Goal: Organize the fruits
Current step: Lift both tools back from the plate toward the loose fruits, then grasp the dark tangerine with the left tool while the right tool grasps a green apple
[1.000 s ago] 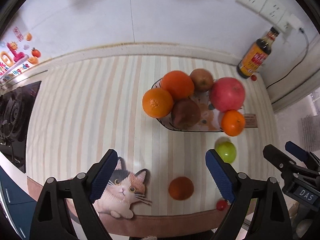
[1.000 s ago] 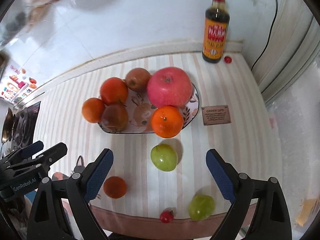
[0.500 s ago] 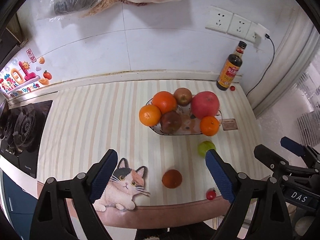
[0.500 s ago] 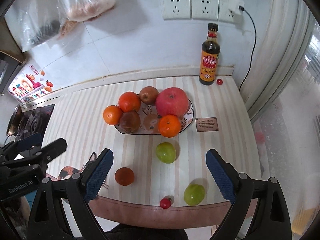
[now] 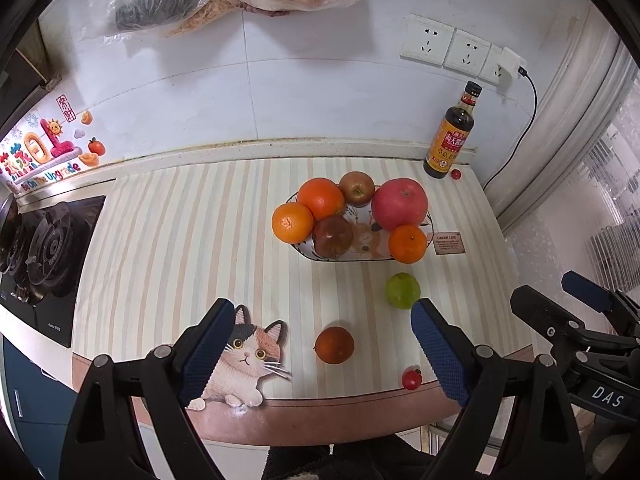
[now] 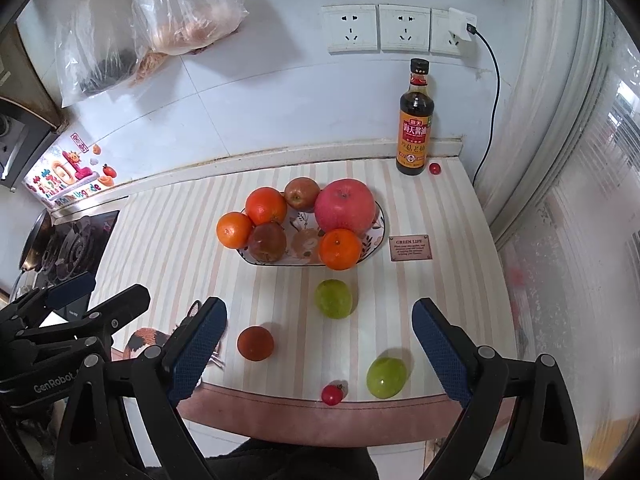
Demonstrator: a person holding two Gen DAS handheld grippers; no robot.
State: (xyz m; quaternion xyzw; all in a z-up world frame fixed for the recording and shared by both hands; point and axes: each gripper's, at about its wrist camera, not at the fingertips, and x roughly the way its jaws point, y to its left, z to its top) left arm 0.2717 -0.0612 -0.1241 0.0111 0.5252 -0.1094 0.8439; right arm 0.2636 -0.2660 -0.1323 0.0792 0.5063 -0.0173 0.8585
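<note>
Fruits [image 5: 334, 345] [image 6: 333, 298] lie beyond both wide-open, empty jaws, near plate [image 6: 370, 250].

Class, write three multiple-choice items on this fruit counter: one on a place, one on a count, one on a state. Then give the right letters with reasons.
1. Where does the soy sauce bottle stand?
A. at the back wall, beside a cherry tomato
B. on the stove
C. in the plate

2. How many green fruits lie on the mat outside the plate?
A. none
B. two
C. four

3. How is the right gripper?
A. shut on an orange
B. shut on nothing
C. open

Answers:
1 A: it stands at the wall under the sockets.
2 B: one green fruit is near the plate, another near the front edge.
3 C: its fingers are wide apart, holding nothing.
</note>
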